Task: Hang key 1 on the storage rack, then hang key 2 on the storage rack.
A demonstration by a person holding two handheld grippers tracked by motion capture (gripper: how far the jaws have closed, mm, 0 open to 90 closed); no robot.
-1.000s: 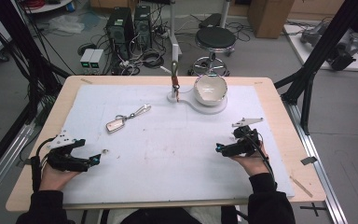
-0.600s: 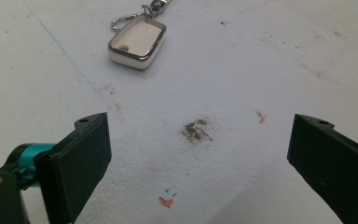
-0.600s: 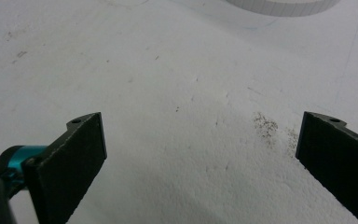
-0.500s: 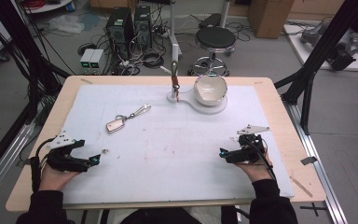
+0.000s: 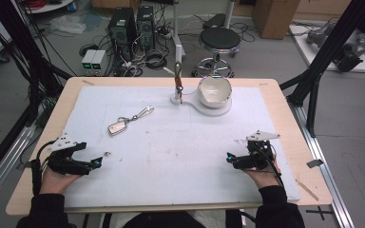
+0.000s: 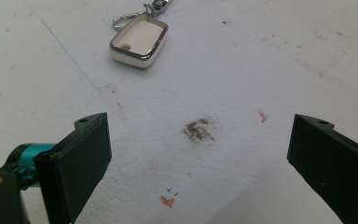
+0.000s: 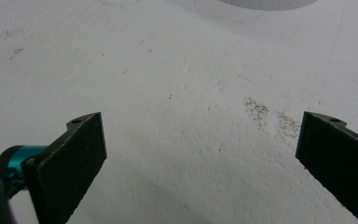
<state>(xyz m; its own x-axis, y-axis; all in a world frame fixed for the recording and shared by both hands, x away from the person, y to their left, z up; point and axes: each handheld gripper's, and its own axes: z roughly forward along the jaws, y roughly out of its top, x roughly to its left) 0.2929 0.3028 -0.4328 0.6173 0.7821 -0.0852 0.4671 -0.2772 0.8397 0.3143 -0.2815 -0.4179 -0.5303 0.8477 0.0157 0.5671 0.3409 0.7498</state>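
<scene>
— What's that little thing on the mat, up from the left hand?

— A keychain (image 5: 129,120): a small rounded-rectangle fob, cream-white face in a shiny chrome frame, with a ring and a silver clasp trailing off toward the far side. It lies flat on the white mat (image 5: 171,156), ahead of the left gripper (image 5: 95,164) and well apart from it.

— How many of each do you count?

— One keychain, one white bowl (image 5: 214,90) at the far edge on a white base, one thin post (image 5: 177,80) standing just beside it. Two grippers, one in each hand.

— And the tongs, are they holding anything?

— No. The left gripper rests low near the near-left corner, jaws spread wide with bare mat between them. The right gripper (image 5: 229,159) sits near the right edge, its jaws also wide apart and holding nothing.

— Do the close views add anything?

— The left gripper view shows the fob's (image 6: 139,40) chrome rim, a small dark spot on its face, plus a grey smudge (image 6: 198,130) and orange flecks on the mat. The right gripper view shows speckled grime (image 7: 270,116) and a sliver of the bowl's base at the top edge. From above, those marks are mostly too faint to tell.
</scene>
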